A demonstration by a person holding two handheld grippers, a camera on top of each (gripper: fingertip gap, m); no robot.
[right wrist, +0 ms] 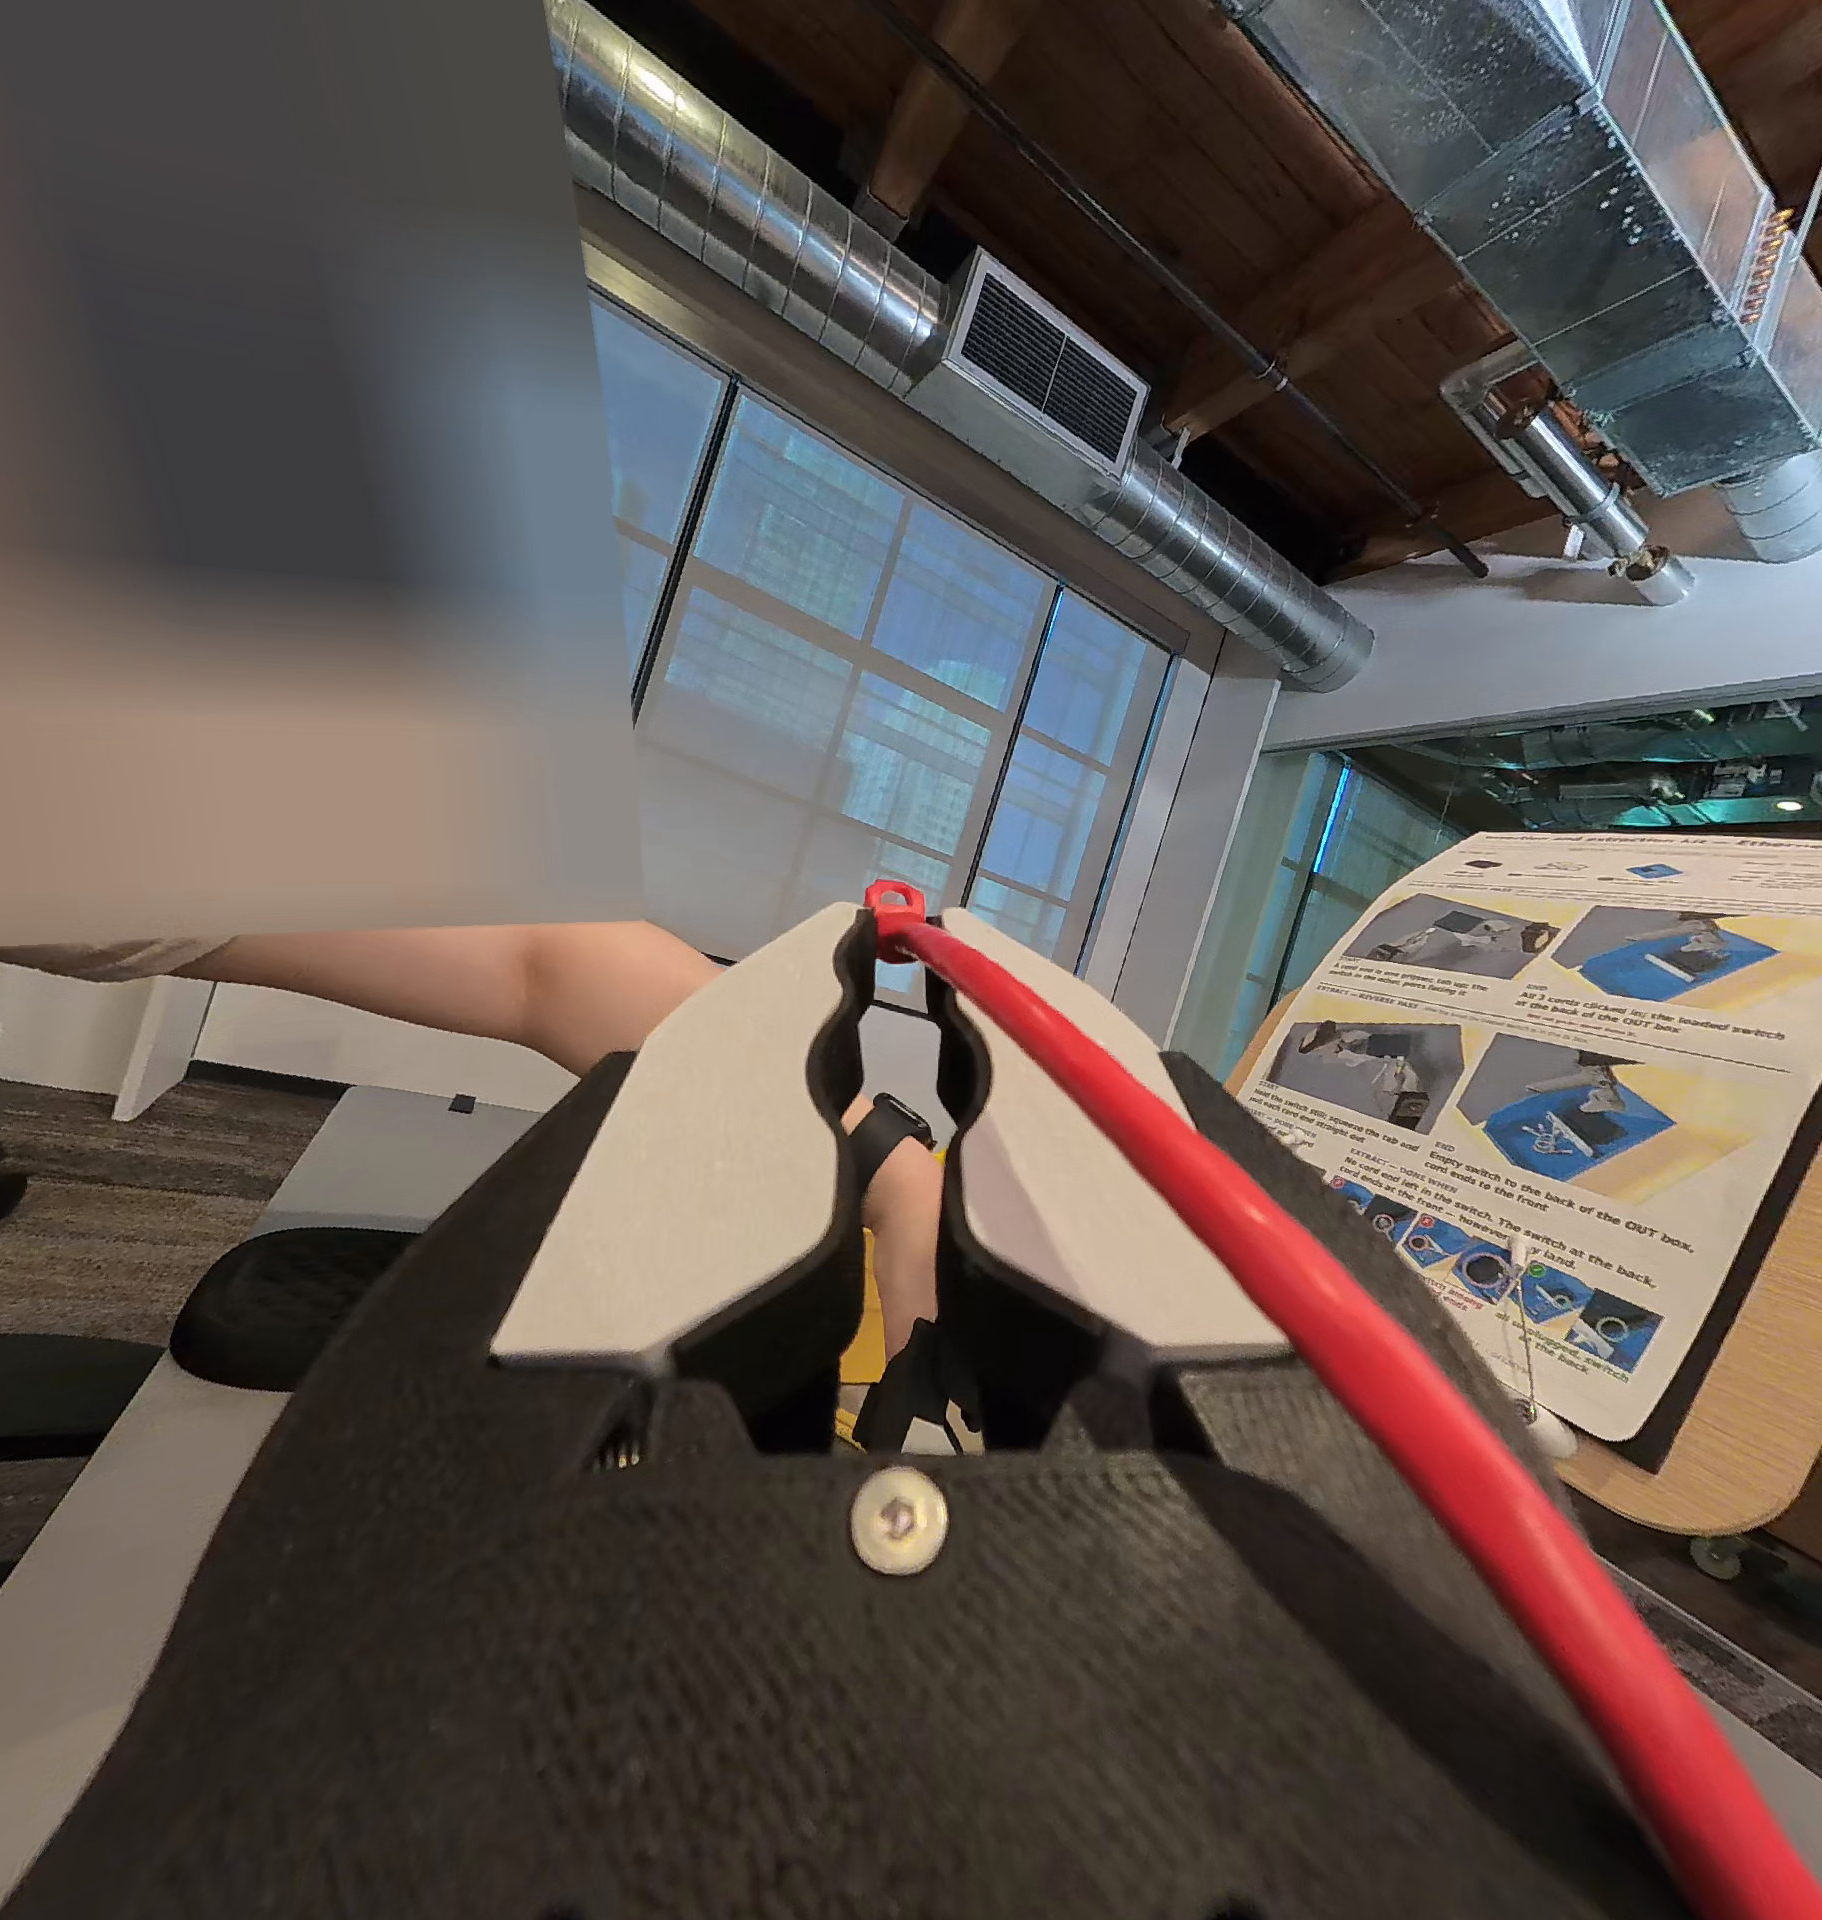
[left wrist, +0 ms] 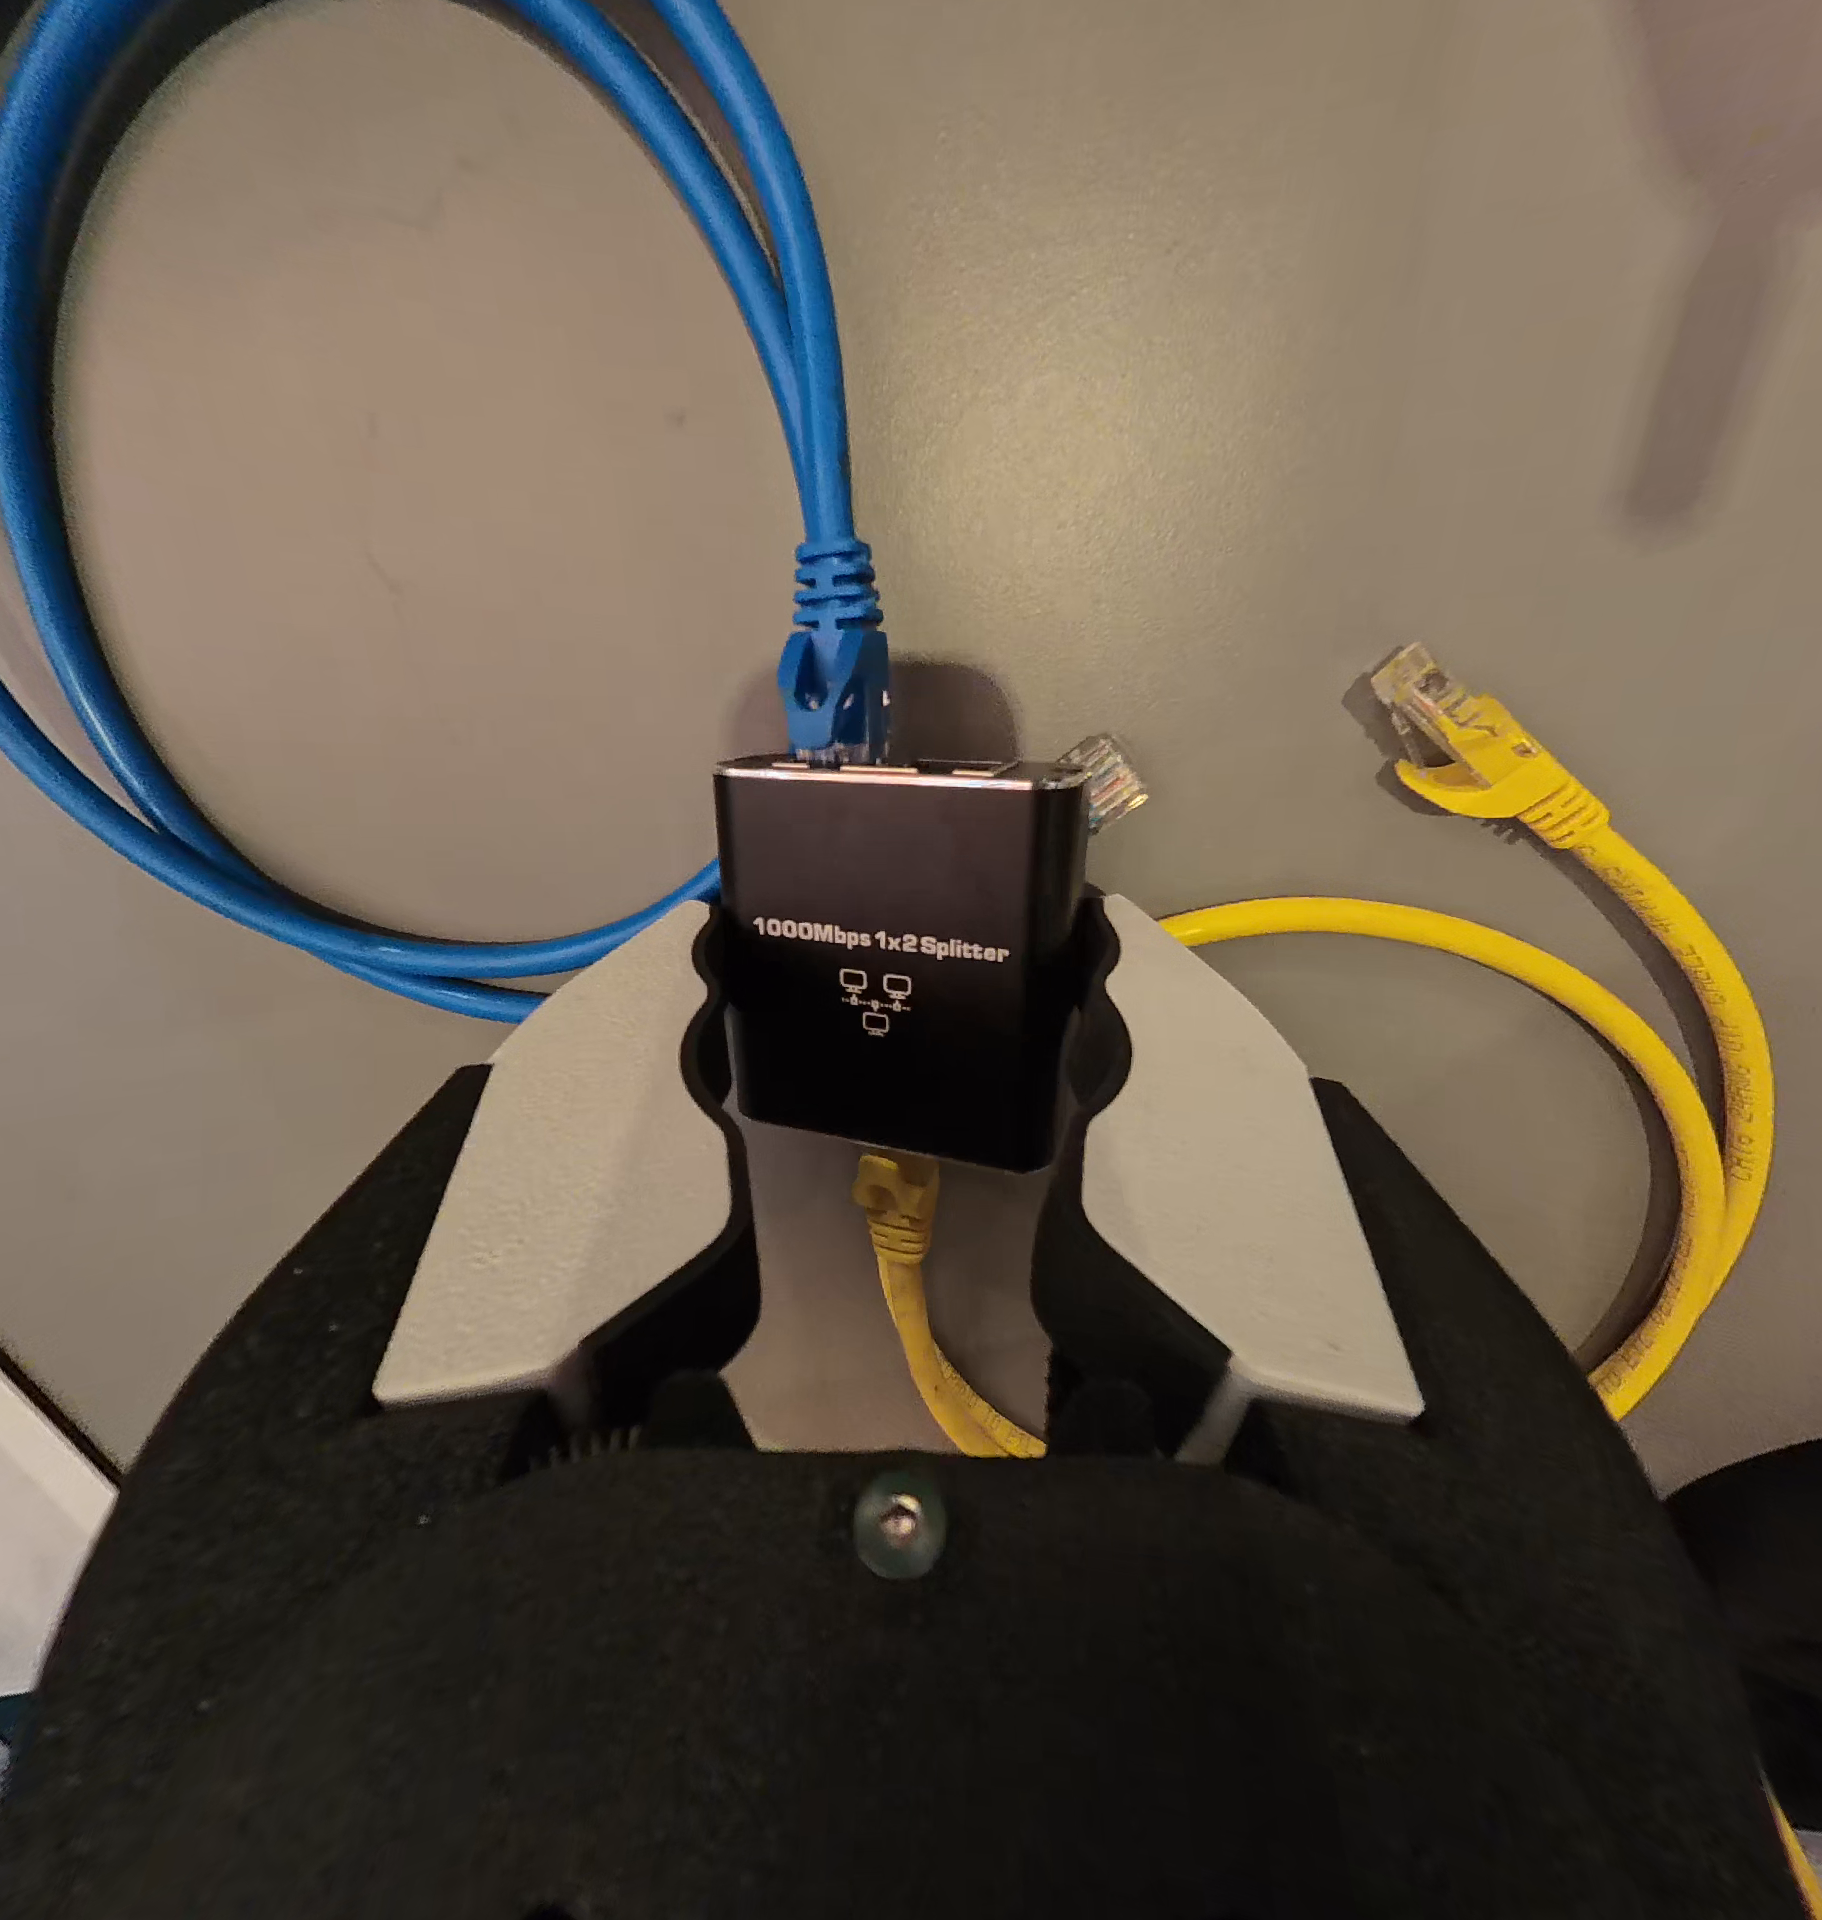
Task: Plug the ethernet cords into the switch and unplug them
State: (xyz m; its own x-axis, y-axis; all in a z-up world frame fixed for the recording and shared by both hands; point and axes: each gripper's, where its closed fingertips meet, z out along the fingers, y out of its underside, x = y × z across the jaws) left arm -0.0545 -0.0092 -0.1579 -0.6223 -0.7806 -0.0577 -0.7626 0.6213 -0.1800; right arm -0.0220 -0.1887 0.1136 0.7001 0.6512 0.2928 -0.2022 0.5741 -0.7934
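Left wrist view.
- Left gripper [left wrist: 899,1013]: fingers clamped on the two sides of the switch [left wrist: 891,935], a small black box with white print on its top face, held above the grey worktop [left wrist: 1250,364].
- Blue ethernet cord [left wrist: 387,935]: lies in loops on the worktop to the left. One booted plug [left wrist: 834,675] stands in the far left port of the switch; whether it is fully latched cannot be told.
- The port beside it appears empty.
- A clear plug [left wrist: 1109,779] shows just behind the switch's right far corner. Its cord is hidden.
- Yellow ethernet cord [left wrist: 1655,1091]: one end enters the near face of the switch between the fingers; the free plug [left wrist: 1426,707] lies on the worktop to the right, well apart from the switch.

Right wrist view.
- Right gripper [right wrist: 894,935]: points up toward windows and ceiling ducts. Fingers nearly together, pinching the boot end of a red ethernet cord [right wrist: 1302,1247] at their tips; the cord trails back over the right finger.
- An instruction board [right wrist: 1572,1091] stands at right; a person's arm shows beyond the fingers.
- The switch is not in this view.

Risks, as judged.
- The red plug is held at the very tips, so it may twist or slip under insertion force.
- The right gripper faces away from the switch; a long swing back could drag the red cord across the loose plugs.
- The switch, gripped only by its sides, could pivot if a plug is pushed off-axis.
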